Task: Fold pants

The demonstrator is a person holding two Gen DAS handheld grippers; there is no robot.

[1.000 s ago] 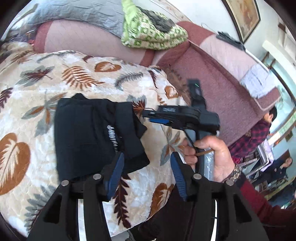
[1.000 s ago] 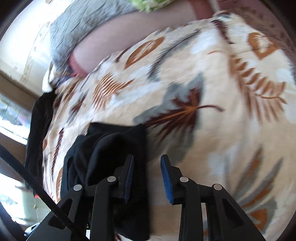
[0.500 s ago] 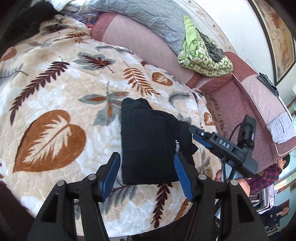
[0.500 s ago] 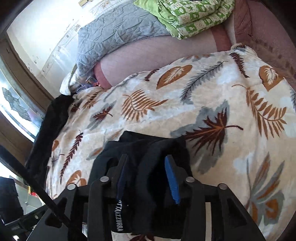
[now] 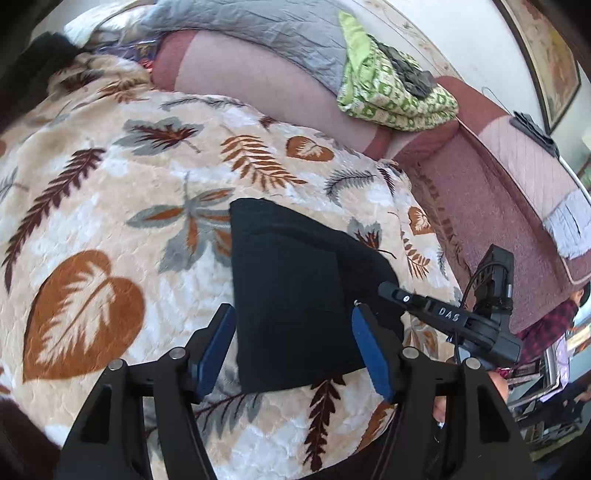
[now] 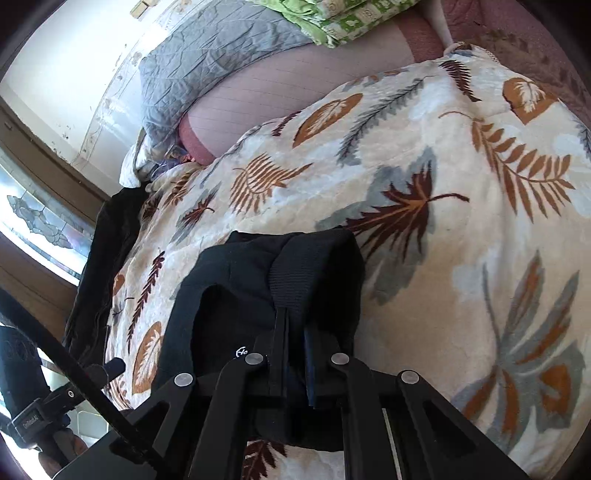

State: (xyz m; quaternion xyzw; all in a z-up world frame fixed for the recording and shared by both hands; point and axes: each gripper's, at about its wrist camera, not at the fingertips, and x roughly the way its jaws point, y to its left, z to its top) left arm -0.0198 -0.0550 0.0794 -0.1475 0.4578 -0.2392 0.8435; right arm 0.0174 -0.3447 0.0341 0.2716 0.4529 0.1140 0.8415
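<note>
On plush leaf blanket (image 5: 110,229), folded black pants (image 5: 295,291)

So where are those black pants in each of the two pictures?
Left wrist view: the folded black pants lie at lower centre, between the open left tool's fingers.
Right wrist view: the black pants sit at lower centre-left, pinched by the right tool.
Shared landmark: the green patterned blanket on the sofa back.

Home living room: pink sofa (image 5: 480,192), leaf-print blanket (image 5: 110,206), framed picture (image 5: 546,55).
</note>
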